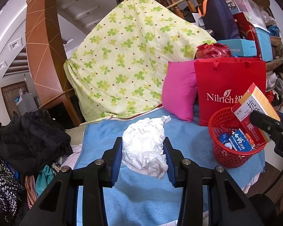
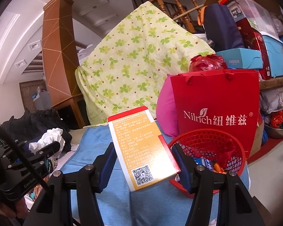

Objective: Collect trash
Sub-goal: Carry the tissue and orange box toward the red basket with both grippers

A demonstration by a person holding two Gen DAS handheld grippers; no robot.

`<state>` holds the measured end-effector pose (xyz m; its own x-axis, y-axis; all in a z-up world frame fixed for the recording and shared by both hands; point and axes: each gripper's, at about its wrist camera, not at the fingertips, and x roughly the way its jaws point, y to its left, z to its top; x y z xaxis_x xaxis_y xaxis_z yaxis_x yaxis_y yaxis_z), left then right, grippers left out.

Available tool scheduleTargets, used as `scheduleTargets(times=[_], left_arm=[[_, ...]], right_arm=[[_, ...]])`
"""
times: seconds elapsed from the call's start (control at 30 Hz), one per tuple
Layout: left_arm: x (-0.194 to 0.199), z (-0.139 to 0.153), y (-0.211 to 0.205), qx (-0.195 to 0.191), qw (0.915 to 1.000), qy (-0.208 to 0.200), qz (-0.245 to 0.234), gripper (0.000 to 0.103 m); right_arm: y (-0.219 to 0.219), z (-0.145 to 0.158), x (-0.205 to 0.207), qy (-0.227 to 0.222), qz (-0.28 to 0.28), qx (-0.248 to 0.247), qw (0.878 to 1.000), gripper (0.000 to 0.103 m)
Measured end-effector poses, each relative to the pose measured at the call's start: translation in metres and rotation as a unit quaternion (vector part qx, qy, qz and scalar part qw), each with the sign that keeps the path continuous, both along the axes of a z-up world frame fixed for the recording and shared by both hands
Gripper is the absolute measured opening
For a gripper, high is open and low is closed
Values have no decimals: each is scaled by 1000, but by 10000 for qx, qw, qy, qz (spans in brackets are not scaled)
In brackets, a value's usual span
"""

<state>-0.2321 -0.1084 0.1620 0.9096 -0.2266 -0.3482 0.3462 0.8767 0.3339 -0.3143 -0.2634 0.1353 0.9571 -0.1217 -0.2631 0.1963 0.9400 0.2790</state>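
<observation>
The left tool (image 1: 144, 162) is clamped on a crumpled white tissue wad (image 1: 144, 146), its blue pads pressing the wad from both sides and holding it up above the light blue cloth (image 1: 141, 192) that covers the surface below. The wad bulges out past the fingertips and a twisted tail of it sticks up at the far end.

The right tool (image 2: 144, 166) grips a yellow-and-red medicine box (image 2: 141, 150) across its narrow sides. The box is tilted, its printed back and a square code facing the right wrist camera, and from the left wrist view it hangs over the rim of the red plastic basket (image 1: 234, 146), just above the opening. Inside the basket lie a blue-and-white carton (image 1: 239, 140) and some crinkled wrappers.

The basket stands on the blue cloth, right in front of a red paper bag (image 1: 230, 92) lettered "Nilrich". A pink pillow (image 1: 179, 92) leans beside the bag, and behind both a green clover-print quilt (image 1: 134, 56) rises in a heap. A pile of dark clothing (image 1: 32, 137) lies off to the left of the cloth. Boxes and storage bins are stacked behind the bag, under a wooden stair rail.
</observation>
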Motion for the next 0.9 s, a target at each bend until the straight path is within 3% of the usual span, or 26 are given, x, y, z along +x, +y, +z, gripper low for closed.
scheduleTargets(times=[0.9], left_arm=[[-10, -19, -47, 418, 9987, 69, -271, 43]], right_arm=[[-41, -13, -17, -51, -330, 415, 9986, 63]])
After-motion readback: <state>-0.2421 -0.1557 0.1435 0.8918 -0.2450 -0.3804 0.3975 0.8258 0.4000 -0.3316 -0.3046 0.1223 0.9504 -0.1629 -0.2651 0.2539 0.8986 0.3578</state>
